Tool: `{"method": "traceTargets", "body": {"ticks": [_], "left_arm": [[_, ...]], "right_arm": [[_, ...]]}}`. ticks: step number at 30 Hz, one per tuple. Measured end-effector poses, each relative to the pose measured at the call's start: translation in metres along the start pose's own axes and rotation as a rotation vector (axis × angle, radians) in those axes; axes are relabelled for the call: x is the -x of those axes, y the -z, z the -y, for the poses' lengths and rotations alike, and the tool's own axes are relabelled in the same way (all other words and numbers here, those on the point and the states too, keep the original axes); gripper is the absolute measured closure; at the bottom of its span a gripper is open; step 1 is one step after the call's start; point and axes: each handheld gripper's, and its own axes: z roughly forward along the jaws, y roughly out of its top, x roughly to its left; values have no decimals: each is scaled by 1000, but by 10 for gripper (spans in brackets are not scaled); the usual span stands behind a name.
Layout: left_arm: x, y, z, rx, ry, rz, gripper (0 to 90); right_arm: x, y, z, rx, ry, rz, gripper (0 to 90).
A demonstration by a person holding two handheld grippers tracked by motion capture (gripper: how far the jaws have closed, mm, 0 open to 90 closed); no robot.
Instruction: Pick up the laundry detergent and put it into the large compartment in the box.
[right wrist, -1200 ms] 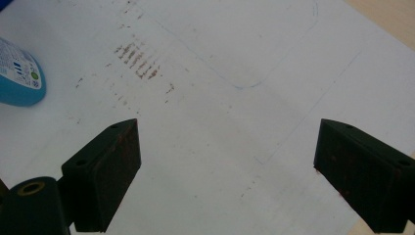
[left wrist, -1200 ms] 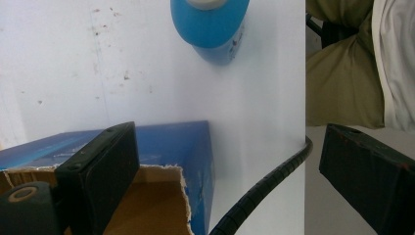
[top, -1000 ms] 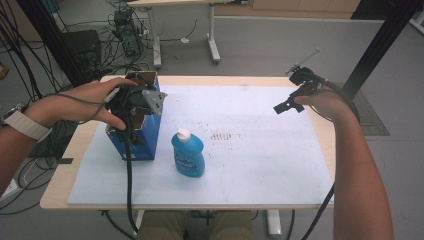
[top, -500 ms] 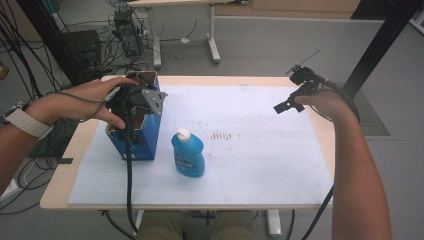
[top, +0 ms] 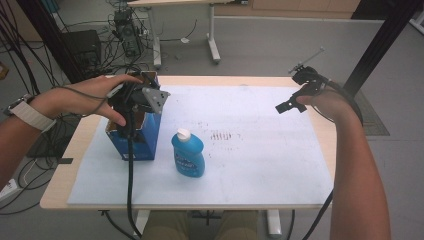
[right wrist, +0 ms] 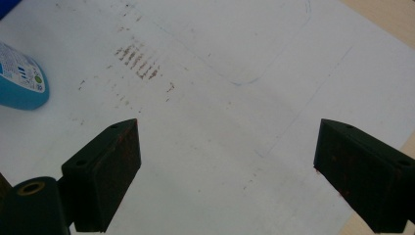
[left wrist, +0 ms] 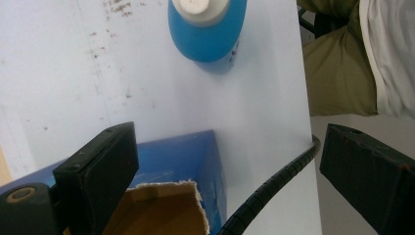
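The left hand-held gripper [top: 134, 102] hovers over the open blue cardboard box [top: 134, 141] at the counter's [top: 260, 200] left, jaws spread wide. Just right stands a blue plastic bottle [top: 188, 154] with white cap. Far right, the right hand-held gripper [top: 291, 104] hangs released, raised above the white mat [top: 260, 165].

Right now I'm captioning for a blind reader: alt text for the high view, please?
The left gripper hovers open over an open blue box, beside an upright blue bottle on a white-covered table. The right gripper hangs at the far right edge.
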Motion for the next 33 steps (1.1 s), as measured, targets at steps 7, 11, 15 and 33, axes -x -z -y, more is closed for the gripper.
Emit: {"method": "traceTargets", "body": {"ticks": [7, 11, 15, 33], "left_arm": [[-3, -1, -7, 3, -45, 12, 75], [-5, -2, -9, 11, -67, 9, 70], [-9, -3, -14, 5, -91, 17, 72], [-19, -8, -44, -10, -187, 37, 66]], "right_arm": [[-5, 5, 4, 9, -11, 1, 103], [-7, 7, 6, 12, -15, 2, 103], [-8, 7, 5, 16, -13, 2, 103], [-10, 13, 15, 14, -36, 13, 103]]}}
